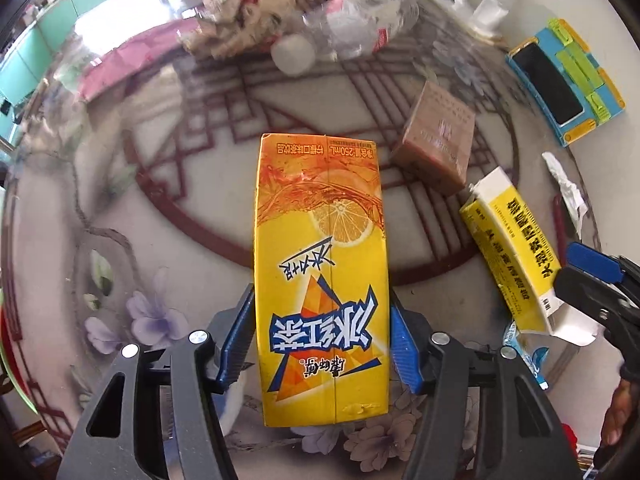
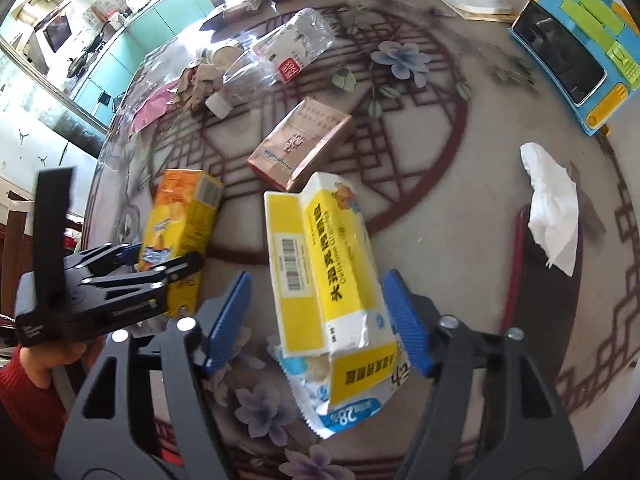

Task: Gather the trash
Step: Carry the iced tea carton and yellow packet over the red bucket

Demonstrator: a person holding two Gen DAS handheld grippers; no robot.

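Observation:
A yellow-orange iced tea carton [image 1: 320,280] lies on the glass table, and my left gripper [image 1: 323,336] is closed around its near half, both blue pads touching its sides. It also shows in the right wrist view [image 2: 180,224] with the left gripper [image 2: 132,276] on it. A yellow and white medicine box [image 2: 324,268] lies between the open jaws of my right gripper [image 2: 320,320], with a gap on each side. The box rests on a blue and white wrapper [image 2: 344,396]. The box [image 1: 516,256] and the right gripper's fingertips [image 1: 592,264] show in the left view.
A brown cigarette box [image 2: 300,144], a crushed clear bottle [image 2: 280,56], crumpled brown paper [image 2: 200,80], a white cap [image 2: 219,104], a white tissue [image 2: 554,208] and a blue toy phone holder [image 2: 576,48] lie on the round patterned table [image 2: 460,240].

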